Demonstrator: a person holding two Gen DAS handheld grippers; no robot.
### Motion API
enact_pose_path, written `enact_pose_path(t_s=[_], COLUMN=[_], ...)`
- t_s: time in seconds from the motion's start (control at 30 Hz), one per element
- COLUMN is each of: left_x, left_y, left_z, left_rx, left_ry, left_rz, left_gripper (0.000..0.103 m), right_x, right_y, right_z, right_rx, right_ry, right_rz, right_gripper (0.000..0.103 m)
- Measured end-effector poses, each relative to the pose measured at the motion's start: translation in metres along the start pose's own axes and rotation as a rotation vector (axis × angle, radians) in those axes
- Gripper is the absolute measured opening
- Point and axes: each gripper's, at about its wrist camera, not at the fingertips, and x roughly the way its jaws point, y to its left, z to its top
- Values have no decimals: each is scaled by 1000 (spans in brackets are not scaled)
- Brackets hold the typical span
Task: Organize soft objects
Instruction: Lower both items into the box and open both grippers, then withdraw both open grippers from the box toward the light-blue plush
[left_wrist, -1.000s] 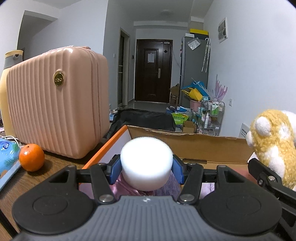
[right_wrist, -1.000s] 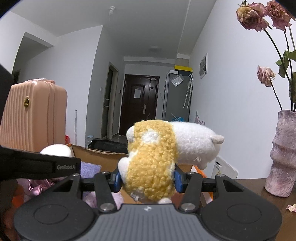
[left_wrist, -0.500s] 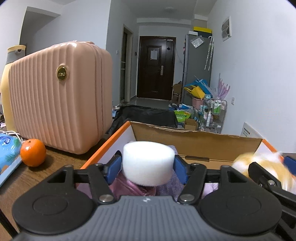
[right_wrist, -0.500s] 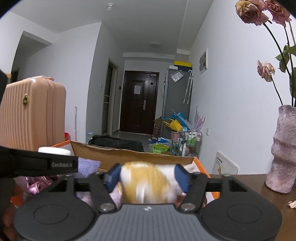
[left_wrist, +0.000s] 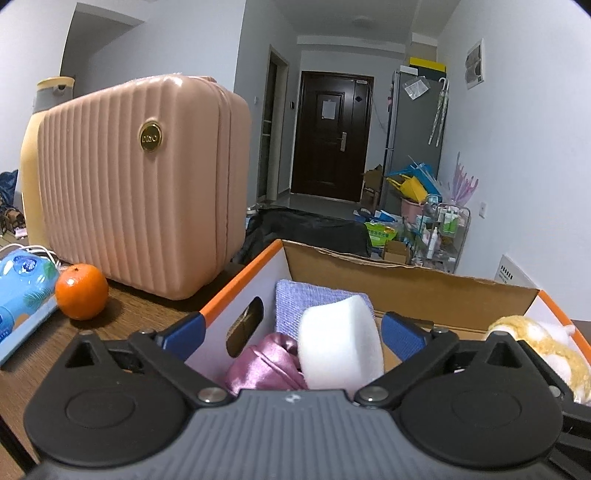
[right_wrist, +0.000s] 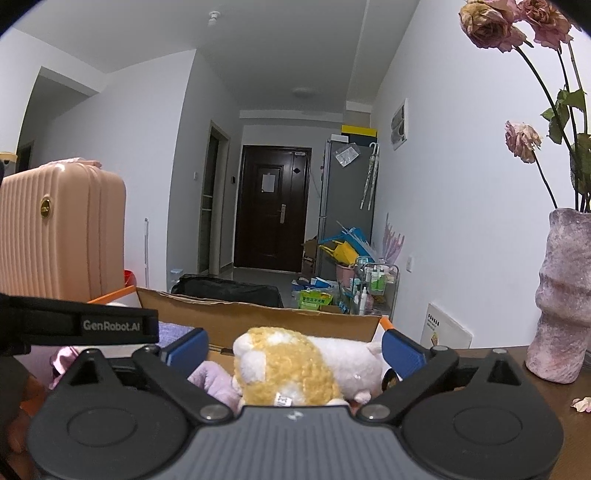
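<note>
Tongs, left (left_wrist: 291, 332) and right (right_wrist: 293, 345), just spread wide, level over box (left_wrist: 406, 288), gripping nothing.

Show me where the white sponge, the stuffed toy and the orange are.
white sponge (left_wrist: 338, 343), left wrist view, middle of its flat white face.
stuffed toy (right_wrist: 291, 365), right wrist view, on its yellow curly back.
orange (left_wrist: 82, 291), left wrist view, centre of its peel.

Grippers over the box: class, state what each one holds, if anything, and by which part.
Nothing. Left gripper has just opened off the sponge; right gripper off the plush.
</note>
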Motion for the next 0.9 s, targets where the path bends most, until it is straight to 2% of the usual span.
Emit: enact_pose_path(t_s=[0.9], left_x=[-4], left_y=[5], left_z=[-6], left_rx=[15], left_ry=[5], left_rz=[-14], left_gripper=[103], right_x=[-15], right_y=[-1], right_z=[-3], right_rx=[-11], right_ry=[-17], right_rz=[-16], right_gripper=[103])
